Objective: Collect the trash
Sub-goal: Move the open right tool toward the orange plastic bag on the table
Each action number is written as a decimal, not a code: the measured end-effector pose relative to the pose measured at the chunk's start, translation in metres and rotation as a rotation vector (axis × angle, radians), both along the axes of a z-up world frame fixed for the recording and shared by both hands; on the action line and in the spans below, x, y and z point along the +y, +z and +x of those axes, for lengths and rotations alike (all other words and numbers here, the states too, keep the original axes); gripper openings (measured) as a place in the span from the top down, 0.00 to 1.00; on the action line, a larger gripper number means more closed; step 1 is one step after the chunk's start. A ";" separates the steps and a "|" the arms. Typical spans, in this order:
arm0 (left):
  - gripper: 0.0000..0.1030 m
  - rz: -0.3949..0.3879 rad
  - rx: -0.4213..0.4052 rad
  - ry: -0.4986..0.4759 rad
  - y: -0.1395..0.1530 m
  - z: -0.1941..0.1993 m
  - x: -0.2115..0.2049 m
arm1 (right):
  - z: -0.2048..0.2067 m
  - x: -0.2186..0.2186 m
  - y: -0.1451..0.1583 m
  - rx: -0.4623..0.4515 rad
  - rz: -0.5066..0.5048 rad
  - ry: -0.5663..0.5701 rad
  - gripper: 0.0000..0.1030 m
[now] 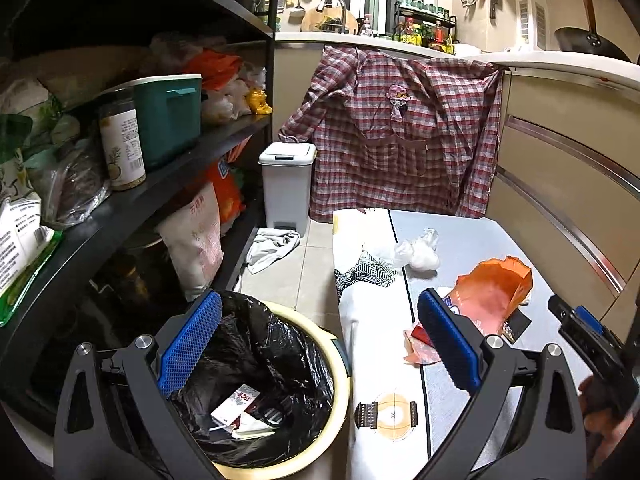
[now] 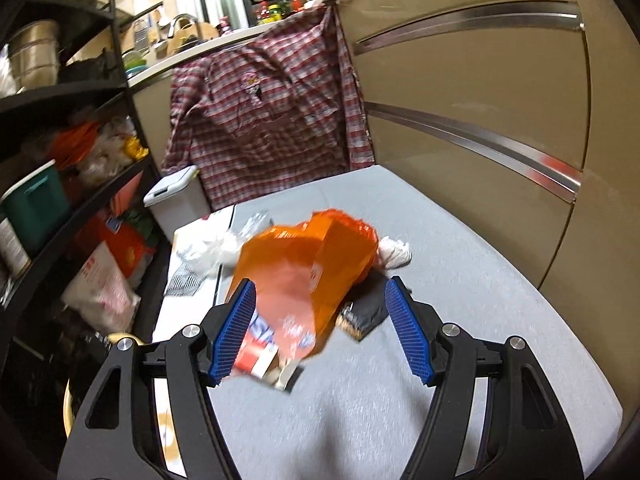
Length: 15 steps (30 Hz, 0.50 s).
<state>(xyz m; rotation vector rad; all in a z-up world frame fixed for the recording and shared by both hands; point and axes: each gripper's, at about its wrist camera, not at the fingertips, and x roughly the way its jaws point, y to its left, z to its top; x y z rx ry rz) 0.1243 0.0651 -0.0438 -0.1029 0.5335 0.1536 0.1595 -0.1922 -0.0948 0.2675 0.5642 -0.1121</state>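
Reaching over the grey table (image 2: pixel 460 264), the right gripper (image 2: pixel 320 328) has its blue pads spread wide on either side of an orange plastic bag (image 2: pixel 320 248), which sits at twelve o'clock from the jaws; the pads do not press on it. In the left wrist view the left gripper (image 1: pixel 316 344) is also spread and empty, its left finger hanging above the bin (image 1: pixel 316 432) lined with a black bag at six o'clock, where some packaging already lies. More trash waits on the table: a crumpled white wad (image 1: pixel 418 252) at eleven o'clock from the orange bag, another white wad (image 2: pixel 394 254) at its two o'clock, a red wrapper (image 2: pixel 256 354) and a dark packet (image 2: pixel 362 312) tucked partly under it. The orange bag is light and puffed up, so the risk I see is that a closing pinch catches only a loose fold and the bag slips free on the way to the bin, or that dragging it sweeps the red wrapper and dark packet off the table edge. The right wrist view is blurred, so exact contact is hard to judge.
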 end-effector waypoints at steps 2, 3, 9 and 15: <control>0.07 -0.002 0.001 0.003 0.000 0.002 0.001 | 0.011 -0.003 -0.001 0.000 -0.003 -0.004 0.35; 0.07 -0.003 0.003 0.006 0.000 0.003 0.001 | 0.020 -0.003 -0.002 0.001 -0.014 -0.004 0.35; 0.08 0.001 0.007 0.006 0.001 0.005 0.003 | 0.059 -0.004 -0.019 0.048 -0.015 -0.004 0.35; 0.07 0.035 -0.002 0.001 0.000 0.007 0.005 | 0.093 -0.003 -0.045 0.101 -0.020 -0.020 0.35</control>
